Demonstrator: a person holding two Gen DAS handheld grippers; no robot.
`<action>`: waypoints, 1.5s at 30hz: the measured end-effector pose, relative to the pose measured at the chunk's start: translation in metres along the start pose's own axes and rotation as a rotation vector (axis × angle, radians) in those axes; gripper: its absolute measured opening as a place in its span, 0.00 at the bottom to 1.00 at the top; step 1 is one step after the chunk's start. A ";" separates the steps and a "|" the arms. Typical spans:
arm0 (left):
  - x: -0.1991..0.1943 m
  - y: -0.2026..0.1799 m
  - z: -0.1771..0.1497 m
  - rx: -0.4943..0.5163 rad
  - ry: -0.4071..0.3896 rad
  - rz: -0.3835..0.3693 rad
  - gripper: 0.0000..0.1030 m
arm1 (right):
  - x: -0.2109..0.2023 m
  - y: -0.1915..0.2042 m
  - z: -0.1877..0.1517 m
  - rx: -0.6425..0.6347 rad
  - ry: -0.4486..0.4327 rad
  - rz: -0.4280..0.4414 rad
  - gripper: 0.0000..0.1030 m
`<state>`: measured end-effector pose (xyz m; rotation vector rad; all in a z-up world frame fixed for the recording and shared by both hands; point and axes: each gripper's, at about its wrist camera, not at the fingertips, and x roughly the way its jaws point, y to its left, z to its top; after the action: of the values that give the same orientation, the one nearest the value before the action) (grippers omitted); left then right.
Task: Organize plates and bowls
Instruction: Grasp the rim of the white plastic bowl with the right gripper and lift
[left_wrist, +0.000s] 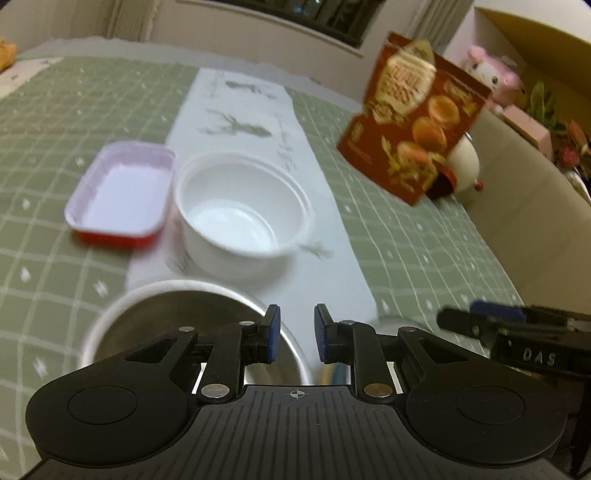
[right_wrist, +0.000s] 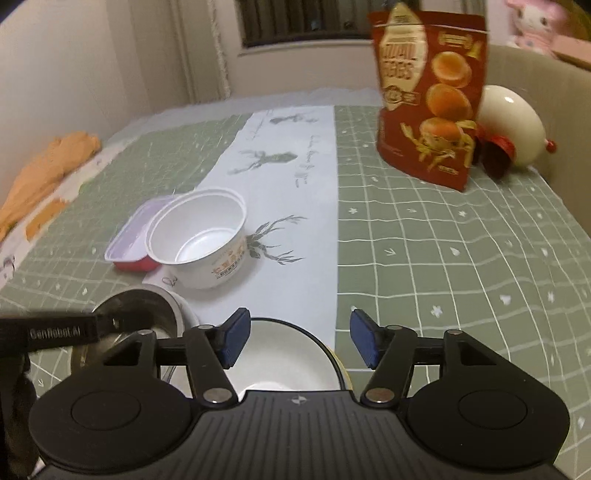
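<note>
Both views are dim and warm-toned under soft indoor light, and the window (left_wrist: 317, 22) at the far wall is dark, so no daylight comes in. Motion blur smears the left wrist picture most, softening the red snack bag (left_wrist: 413, 118) and the white plastic bowl (left_wrist: 240, 210), while the gripper bodies stay sharp. Fisheye curvature bends the green checked tablecloth (right_wrist: 461, 258) at the edges with dark corners, and a small glare spot sits on the cream round ornament (right_wrist: 511, 99).
</note>
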<state>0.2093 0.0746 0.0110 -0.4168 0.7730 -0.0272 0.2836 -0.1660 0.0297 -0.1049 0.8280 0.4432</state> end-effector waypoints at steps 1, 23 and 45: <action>-0.001 0.009 0.007 -0.013 -0.019 0.009 0.21 | 0.005 0.004 0.008 -0.010 0.020 -0.004 0.59; 0.096 0.122 0.088 -0.160 -0.024 0.083 0.23 | 0.181 0.060 0.096 0.125 0.230 -0.001 0.61; 0.130 0.092 0.079 -0.111 0.116 -0.009 0.29 | 0.211 0.050 0.082 0.203 0.326 0.080 0.40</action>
<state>0.3456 0.1649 -0.0605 -0.5273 0.8900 -0.0174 0.4435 -0.0275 -0.0652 0.0458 1.1965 0.4203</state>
